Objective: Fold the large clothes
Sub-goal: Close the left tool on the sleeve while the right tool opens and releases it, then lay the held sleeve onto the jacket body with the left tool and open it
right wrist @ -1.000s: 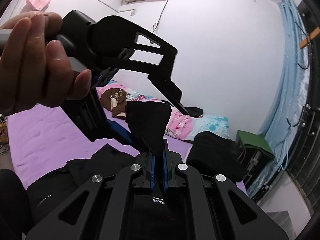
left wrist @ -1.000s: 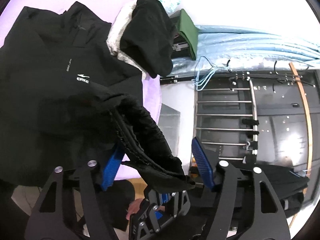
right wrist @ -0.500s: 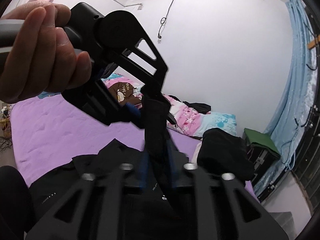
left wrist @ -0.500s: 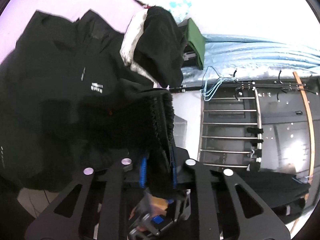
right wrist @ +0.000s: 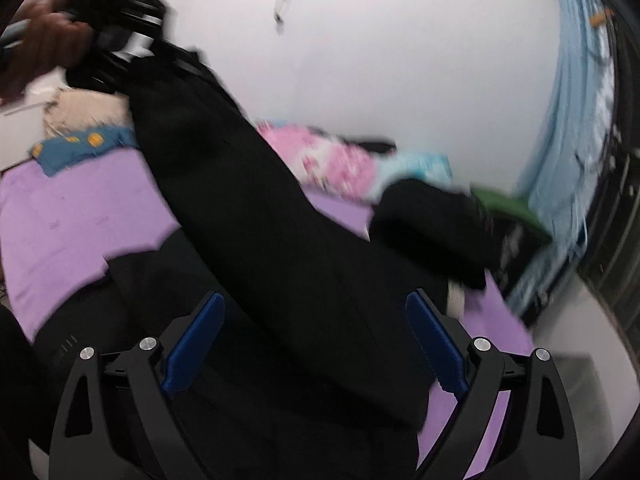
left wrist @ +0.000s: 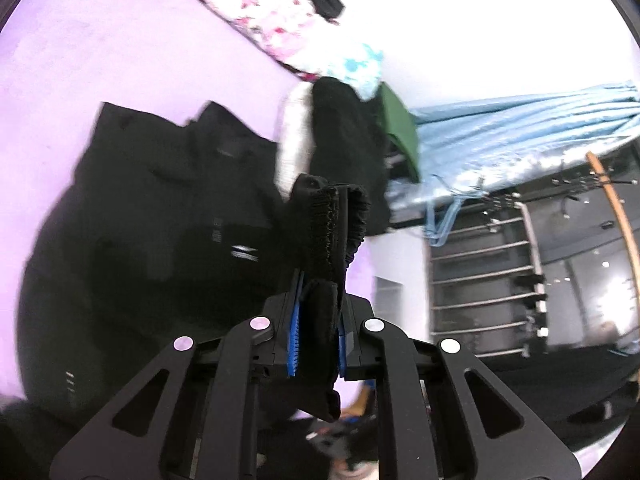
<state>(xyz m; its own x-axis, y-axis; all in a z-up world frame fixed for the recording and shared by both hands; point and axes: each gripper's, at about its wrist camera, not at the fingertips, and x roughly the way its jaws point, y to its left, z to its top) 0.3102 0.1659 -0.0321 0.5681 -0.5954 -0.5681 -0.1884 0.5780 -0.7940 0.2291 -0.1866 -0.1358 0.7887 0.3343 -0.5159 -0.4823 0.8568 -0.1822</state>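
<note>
A black jacket with a small white chest logo lies spread on the purple bed. My left gripper is shut on the jacket's sleeve cuff and holds it up above the bed. In the right wrist view the sleeve stretches from that raised left gripper down between my right gripper's open blue fingers. The sleeve lies loose between the fingers.
A second dark garment with a white lining is heaped at the bed's far right edge, by a green bag. Pink floral and blue pillows lie by the wall. Blue curtains and a metal rack stand to the right.
My left gripper closed on the sleeve cuff and lifted it up and away. My right gripper, shut on the sleeve before, has opened and let it go.
</note>
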